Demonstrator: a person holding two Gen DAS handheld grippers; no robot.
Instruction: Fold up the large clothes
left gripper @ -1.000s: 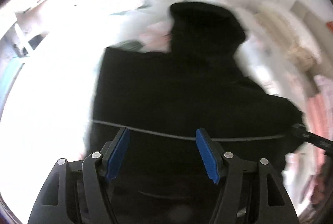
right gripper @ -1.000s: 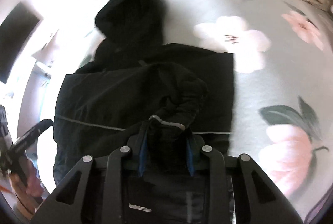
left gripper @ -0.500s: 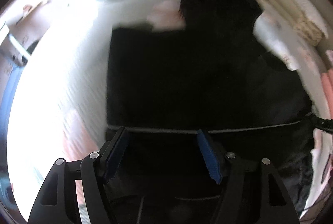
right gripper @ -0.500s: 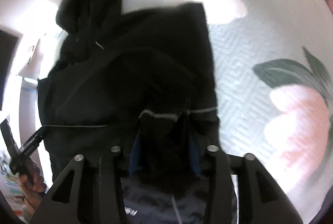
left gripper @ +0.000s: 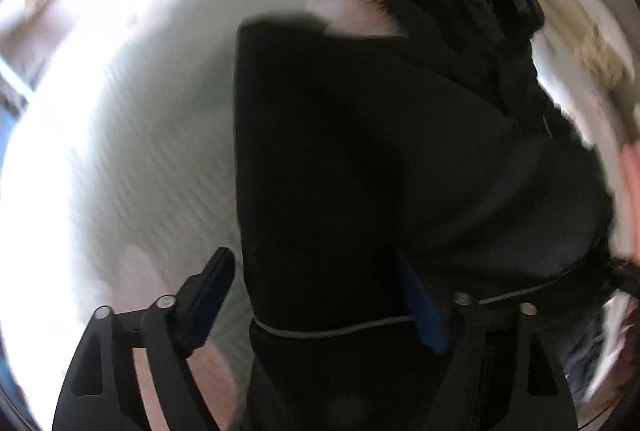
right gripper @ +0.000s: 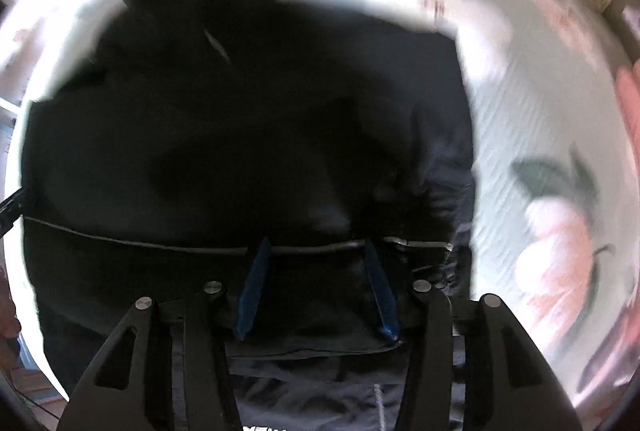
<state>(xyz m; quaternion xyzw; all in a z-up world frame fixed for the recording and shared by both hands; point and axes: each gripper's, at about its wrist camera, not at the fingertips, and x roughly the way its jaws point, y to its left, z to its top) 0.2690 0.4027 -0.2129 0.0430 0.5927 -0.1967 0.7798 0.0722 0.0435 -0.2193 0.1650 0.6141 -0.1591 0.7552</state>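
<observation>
As both drop closer, left claw (left gripper: 316,289) widened; right claw (right gripper: 316,259) loosened off jacket (right gripper: 240,135).

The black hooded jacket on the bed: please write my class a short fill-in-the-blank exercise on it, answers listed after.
1. The jacket is ____ in colour.
2. It lies on a bedspread printed with pink ____.
3. At its far end, beyond the collar, lies its ____.
4. The blue pads of the left gripper stand wide ____ over the jacket's edge.

Missing words: black; flowers; hood; apart
</observation>
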